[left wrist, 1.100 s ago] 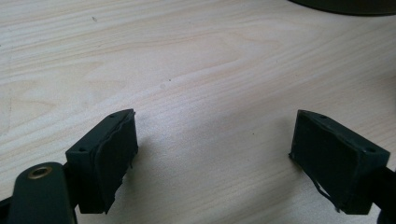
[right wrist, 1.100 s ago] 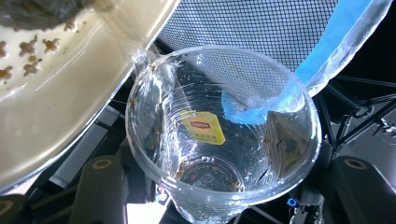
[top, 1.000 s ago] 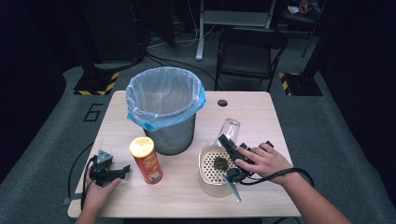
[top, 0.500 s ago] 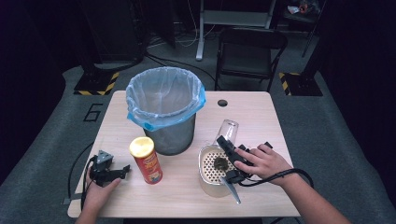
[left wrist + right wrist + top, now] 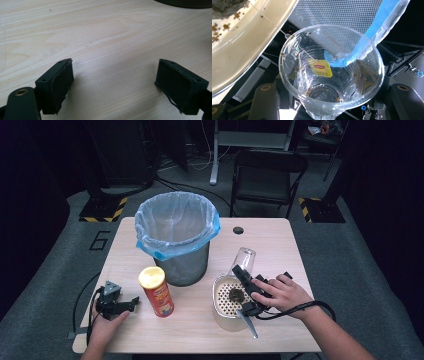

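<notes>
My right gripper (image 5: 244, 270) is shut on a clear plastic cup (image 5: 244, 256), tipped over a cream strainer bowl (image 5: 218, 291) at the table's right. A dark wet tea bag (image 5: 235, 295) lies in the strainer. In the right gripper view the cup (image 5: 329, 72) sits between the jaws of this gripper (image 5: 334, 101), mouth toward the camera. A yellow tea tag (image 5: 320, 67) and leaf bits stick to its inside. My left gripper (image 5: 131, 303) rests on the table at the left. It (image 5: 115, 80) stands open over bare wood.
A mesh bin (image 5: 182, 262) lined with a blue bag (image 5: 176, 222) stands mid-table. A red crisp can with a yellow lid (image 5: 156, 292) stands upright in front of it, right of my left gripper. A chair (image 5: 267, 175) stands beyond the table's far edge.
</notes>
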The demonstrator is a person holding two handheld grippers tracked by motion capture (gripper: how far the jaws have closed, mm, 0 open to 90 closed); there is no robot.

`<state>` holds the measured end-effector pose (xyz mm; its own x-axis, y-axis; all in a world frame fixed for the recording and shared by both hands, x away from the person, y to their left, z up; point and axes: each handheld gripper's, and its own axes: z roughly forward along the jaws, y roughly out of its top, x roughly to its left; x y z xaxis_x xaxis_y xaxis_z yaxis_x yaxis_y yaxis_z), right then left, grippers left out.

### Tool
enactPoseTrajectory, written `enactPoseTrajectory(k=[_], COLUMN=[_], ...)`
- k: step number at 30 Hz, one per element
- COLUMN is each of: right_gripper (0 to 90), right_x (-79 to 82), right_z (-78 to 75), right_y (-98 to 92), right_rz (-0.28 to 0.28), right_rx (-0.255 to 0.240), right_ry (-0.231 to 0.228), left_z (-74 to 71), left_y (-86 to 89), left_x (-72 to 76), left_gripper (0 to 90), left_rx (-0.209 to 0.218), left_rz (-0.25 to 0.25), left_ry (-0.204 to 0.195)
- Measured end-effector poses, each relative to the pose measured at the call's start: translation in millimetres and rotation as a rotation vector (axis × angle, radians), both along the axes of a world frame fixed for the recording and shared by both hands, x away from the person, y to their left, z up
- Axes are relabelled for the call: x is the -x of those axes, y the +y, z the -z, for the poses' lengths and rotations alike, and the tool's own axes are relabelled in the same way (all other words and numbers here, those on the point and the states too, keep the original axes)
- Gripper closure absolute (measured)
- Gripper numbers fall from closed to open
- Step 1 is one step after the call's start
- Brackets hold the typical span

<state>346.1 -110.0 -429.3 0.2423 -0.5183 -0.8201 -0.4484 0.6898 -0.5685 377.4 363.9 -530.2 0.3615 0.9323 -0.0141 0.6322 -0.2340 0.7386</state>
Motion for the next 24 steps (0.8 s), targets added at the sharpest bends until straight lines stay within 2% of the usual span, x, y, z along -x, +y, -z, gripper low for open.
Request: enactPoseTrajectory(k=[24], right_gripper=[37.6], right_x=[1.5], right_z=[-1.9], right_y=[-0.7], right_rz=[-0.008], right_rx=[0.001], right_ry=[-0.005], left_z=[-0.2], left_y=[0.1], left_x=[0.0], left_gripper=[14.3], left_rx=[0.000], left_rz=[0.002], left_ry=[0.002])
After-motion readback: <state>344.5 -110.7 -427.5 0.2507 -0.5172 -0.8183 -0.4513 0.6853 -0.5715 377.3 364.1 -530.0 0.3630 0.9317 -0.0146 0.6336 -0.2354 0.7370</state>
